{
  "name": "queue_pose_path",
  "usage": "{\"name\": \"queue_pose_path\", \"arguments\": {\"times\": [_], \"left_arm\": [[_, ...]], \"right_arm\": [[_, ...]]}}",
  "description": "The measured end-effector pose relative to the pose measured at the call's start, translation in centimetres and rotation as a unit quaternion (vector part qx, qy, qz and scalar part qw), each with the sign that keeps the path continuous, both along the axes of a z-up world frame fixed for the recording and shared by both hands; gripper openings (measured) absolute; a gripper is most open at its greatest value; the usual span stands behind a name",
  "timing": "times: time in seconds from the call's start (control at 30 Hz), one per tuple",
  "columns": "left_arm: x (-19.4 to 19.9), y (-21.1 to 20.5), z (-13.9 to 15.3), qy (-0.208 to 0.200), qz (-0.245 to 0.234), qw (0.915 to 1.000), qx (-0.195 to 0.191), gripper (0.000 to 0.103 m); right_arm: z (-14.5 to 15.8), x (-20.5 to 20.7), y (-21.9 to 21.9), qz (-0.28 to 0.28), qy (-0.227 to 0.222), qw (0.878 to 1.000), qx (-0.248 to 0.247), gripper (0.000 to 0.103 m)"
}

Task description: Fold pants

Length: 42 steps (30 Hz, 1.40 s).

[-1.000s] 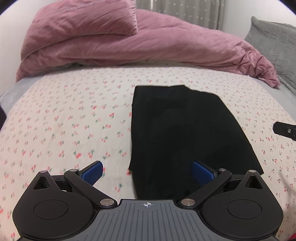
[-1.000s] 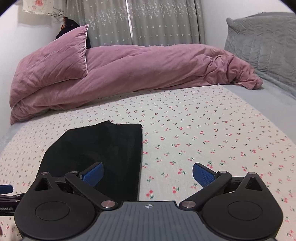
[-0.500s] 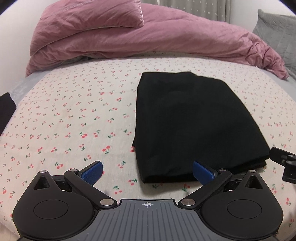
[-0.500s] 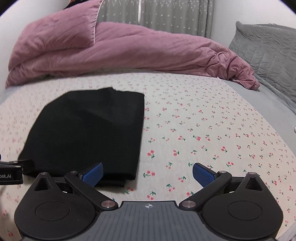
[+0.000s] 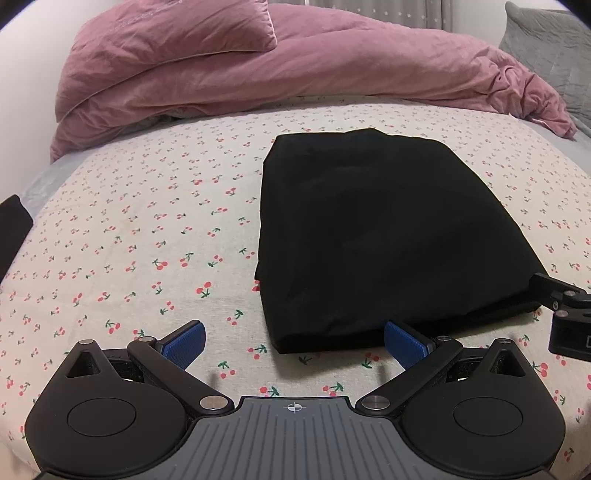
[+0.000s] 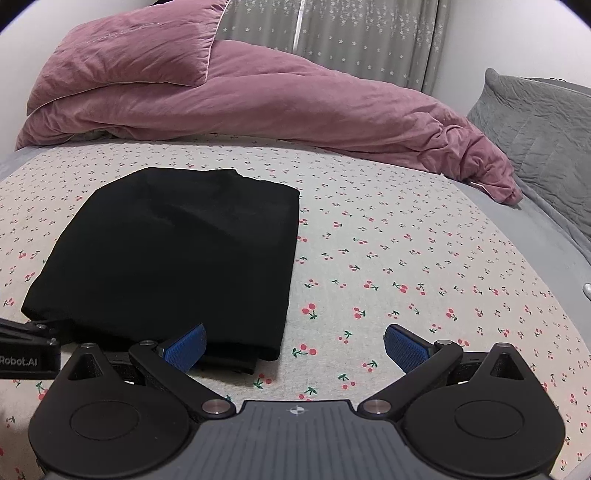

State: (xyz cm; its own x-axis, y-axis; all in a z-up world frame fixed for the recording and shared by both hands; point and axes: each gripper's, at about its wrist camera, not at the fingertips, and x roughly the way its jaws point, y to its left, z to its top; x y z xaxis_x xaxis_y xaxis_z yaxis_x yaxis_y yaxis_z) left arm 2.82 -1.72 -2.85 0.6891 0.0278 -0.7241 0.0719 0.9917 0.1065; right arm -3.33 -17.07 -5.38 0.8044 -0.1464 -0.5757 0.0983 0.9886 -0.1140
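The black pants (image 5: 376,236) lie folded into a flat rectangle on the cherry-print bed sheet (image 5: 140,236). My left gripper (image 5: 294,343) stands open just short of their near left corner, holding nothing. In the right wrist view the same pants (image 6: 177,251) lie left of centre, and my right gripper (image 6: 295,345) is open over the sheet by their near right corner, its left pad (image 6: 184,347) in front of the fabric edge. Each gripper shows at the edge of the other's view, the right one (image 5: 565,314) and the left one (image 6: 26,350).
A pink duvet (image 5: 332,70) with a pink pillow (image 5: 173,33) on it is heaped across the far side of the bed. A grey quilted cushion (image 6: 539,125) stands at the right. A dark object (image 5: 11,225) sits at the left edge. Grey curtains (image 6: 354,40) hang behind.
Both grippers have drawn back and lifted away from the pants, so the whole folded rectangle now shows ahead of them. Both stayed open.
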Motion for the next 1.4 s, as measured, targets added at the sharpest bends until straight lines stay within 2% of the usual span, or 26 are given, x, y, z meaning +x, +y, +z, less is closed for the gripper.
{"name": "queue_pose_path", "arguments": {"times": [0.63, 1.4], "left_arm": [[-0.53, 0.19, -0.2, 0.0, 0.0, 1.0, 0.007, 0.103], [-0.51, 0.17, -0.23, 0.002, 0.0, 1.0, 0.005, 0.103]], "right_arm": [[-0.35, 0.15, -0.12, -0.004, 0.009, 1.0, 0.029, 0.103], [-0.24, 0.23, -0.05, -0.001, 0.007, 0.999, 0.035, 0.103]]}}
